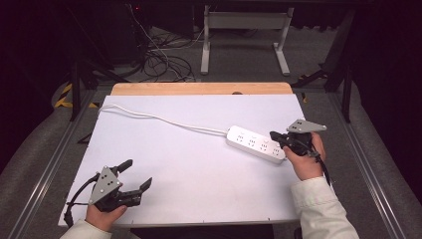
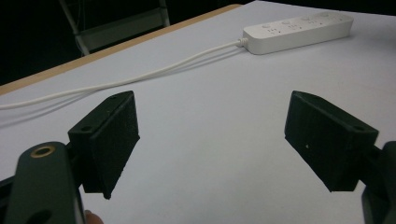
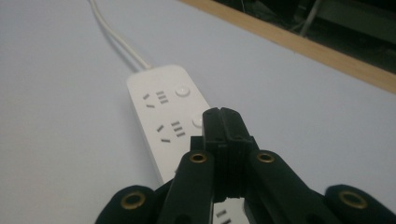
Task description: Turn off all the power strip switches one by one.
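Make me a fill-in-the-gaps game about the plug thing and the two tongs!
1. The colour of the power strip is ____.
2. The jaws of the left tongs stand ____.
3. The jaws of the right tongs are pressed ____ above the power strip.
4. The strip's cord runs toward the table's far ____ corner.

Missing words: white; open; shut; left

one power strip (image 1: 256,144); two grippers (image 1: 137,175), (image 1: 276,138)
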